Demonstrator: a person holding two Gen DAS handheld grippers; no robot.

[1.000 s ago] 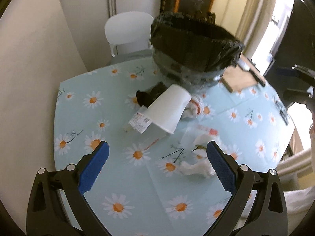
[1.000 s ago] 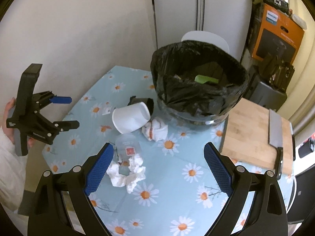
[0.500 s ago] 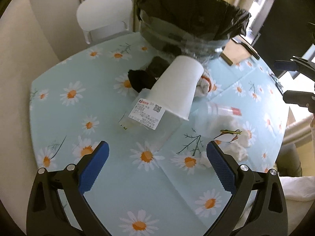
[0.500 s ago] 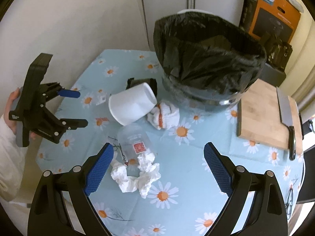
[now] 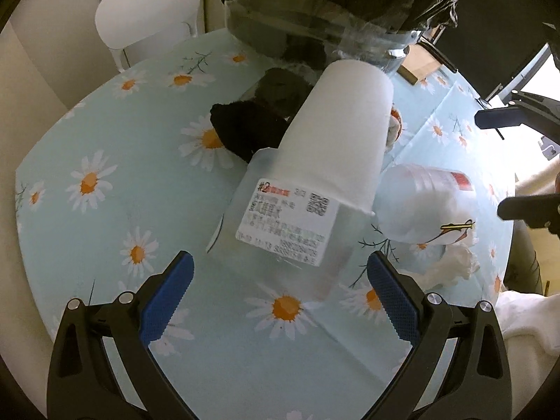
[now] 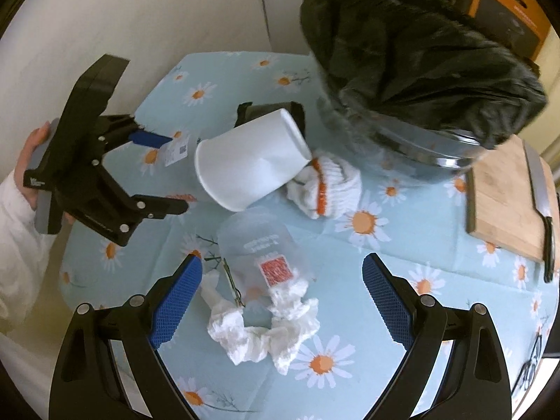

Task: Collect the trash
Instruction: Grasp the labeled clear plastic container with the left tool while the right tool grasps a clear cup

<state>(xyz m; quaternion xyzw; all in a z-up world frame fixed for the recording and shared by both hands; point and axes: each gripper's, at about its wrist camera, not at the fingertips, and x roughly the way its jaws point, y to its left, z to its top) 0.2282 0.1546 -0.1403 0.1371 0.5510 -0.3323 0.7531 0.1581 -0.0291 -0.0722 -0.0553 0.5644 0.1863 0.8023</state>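
Note:
A white paper cup (image 5: 336, 140) (image 6: 248, 164) lies on its side on the daisy tablecloth. A clear labelled cup (image 5: 287, 231) sticks out of its mouth. My left gripper (image 5: 280, 280) (image 6: 168, 171) is open, low over the table, with the labelled cup just ahead between its fingers. A second clear cup (image 6: 266, 245) (image 5: 420, 203) with a red sticker lies by a crumpled white tissue (image 6: 259, 329). My right gripper (image 6: 281, 273) (image 5: 504, 164) hangs open above that cup and tissue. A bin lined with a black bag (image 6: 413, 49) (image 5: 332, 0) stands behind.
A white cloth with an orange band (image 6: 325, 185) and a black object (image 5: 245, 133) lie near the bin. A wooden cutting board (image 6: 504, 203) with a knife (image 6: 540, 203) is at the right. A white chair (image 5: 147, 10) stands beyond the table. A wall runs close on the left.
Both grippers have come lower and closer to the trash, the left toward the labelled cup and the right toward the clear cup and tissue. Both have stayed open.

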